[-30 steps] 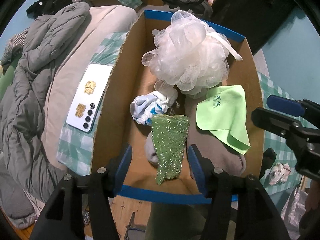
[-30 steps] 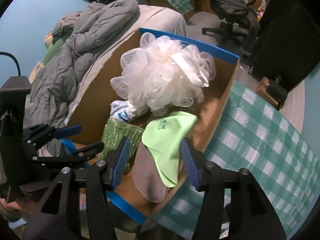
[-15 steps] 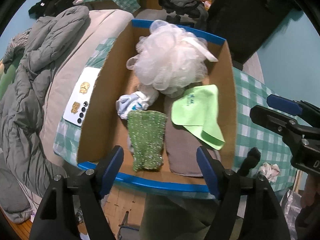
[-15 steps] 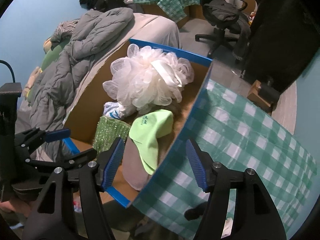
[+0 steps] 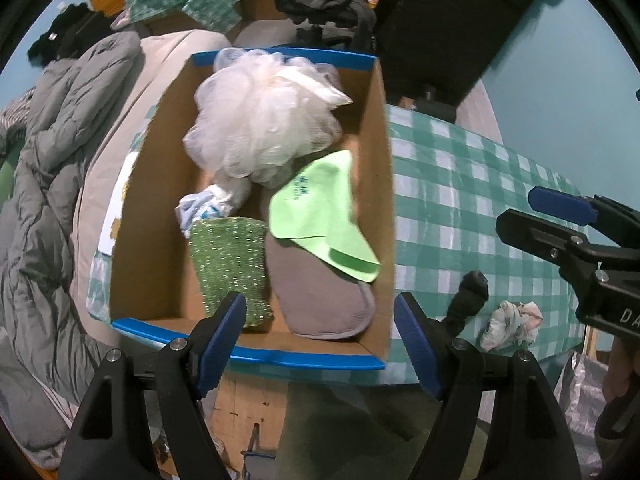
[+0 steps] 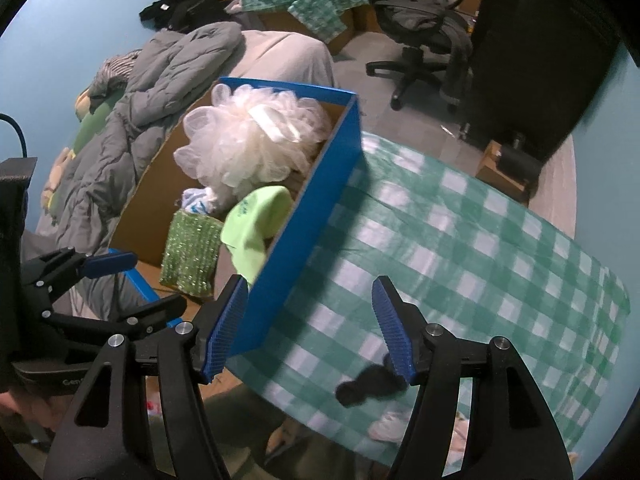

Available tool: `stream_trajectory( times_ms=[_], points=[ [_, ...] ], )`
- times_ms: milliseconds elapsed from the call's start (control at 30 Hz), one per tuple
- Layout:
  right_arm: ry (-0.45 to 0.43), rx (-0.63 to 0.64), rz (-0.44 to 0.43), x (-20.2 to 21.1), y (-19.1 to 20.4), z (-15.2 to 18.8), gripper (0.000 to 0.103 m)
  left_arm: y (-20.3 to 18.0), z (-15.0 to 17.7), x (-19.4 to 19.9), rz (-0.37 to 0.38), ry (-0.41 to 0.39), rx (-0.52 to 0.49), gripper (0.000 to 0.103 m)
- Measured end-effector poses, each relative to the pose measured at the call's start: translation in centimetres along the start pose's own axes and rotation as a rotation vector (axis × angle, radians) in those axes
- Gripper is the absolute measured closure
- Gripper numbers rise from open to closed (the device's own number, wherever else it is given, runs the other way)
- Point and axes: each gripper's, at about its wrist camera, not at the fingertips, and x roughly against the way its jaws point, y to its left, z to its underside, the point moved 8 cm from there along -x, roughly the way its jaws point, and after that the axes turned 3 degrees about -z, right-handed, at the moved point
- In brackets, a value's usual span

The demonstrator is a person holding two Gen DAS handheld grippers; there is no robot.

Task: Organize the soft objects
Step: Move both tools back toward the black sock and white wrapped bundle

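A blue-edged cardboard box (image 5: 140, 216) (image 6: 320, 216) holds a white mesh bath pouf (image 5: 264, 120) (image 6: 248, 140), a lime cloth (image 5: 316, 212) (image 6: 256, 220), a green glittery cloth (image 5: 230, 268) (image 6: 190, 254), a grey pad (image 5: 316, 300) and a white-and-blue cloth (image 5: 200, 210). On the green checked tablecloth (image 5: 460, 184) (image 6: 460, 240) lie a black sock (image 5: 470, 294) (image 6: 368, 386) and a crumpled floral cloth (image 5: 512, 324). My left gripper (image 5: 320, 340) is open and empty, held back over the box's near edge. My right gripper (image 6: 310, 330) is open and empty above the tablecloth, right of the box.
A bed with a grey quilt (image 5: 44, 152) (image 6: 152, 80) lies left of the box. An office chair (image 6: 424, 32) and dark furniture (image 6: 532, 52) stand behind the table. A white phone (image 5: 118, 200) is partly hidden by the box's left wall.
Both grippers have pulled back and to the right, away from the box. The black sock and crumpled cloth on the tablecloth have come into view. Both stay open.
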Motion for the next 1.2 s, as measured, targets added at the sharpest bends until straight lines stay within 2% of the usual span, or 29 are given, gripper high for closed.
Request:
stream_trajectory(
  times_ms=[833,1200],
  points=[
    [-0.003,-0.159,0.085,4.5,-9.5,7.0,0.038,-11.8,1.0,-0.8,0.076,0.012,-0.216,0.025],
    [0.024,-0.11,0.094,4.5,-12.6,10.8,0.038,-15.2,2.7,-2.9,0.074,0.045,-0.313,0.025]
  ],
)
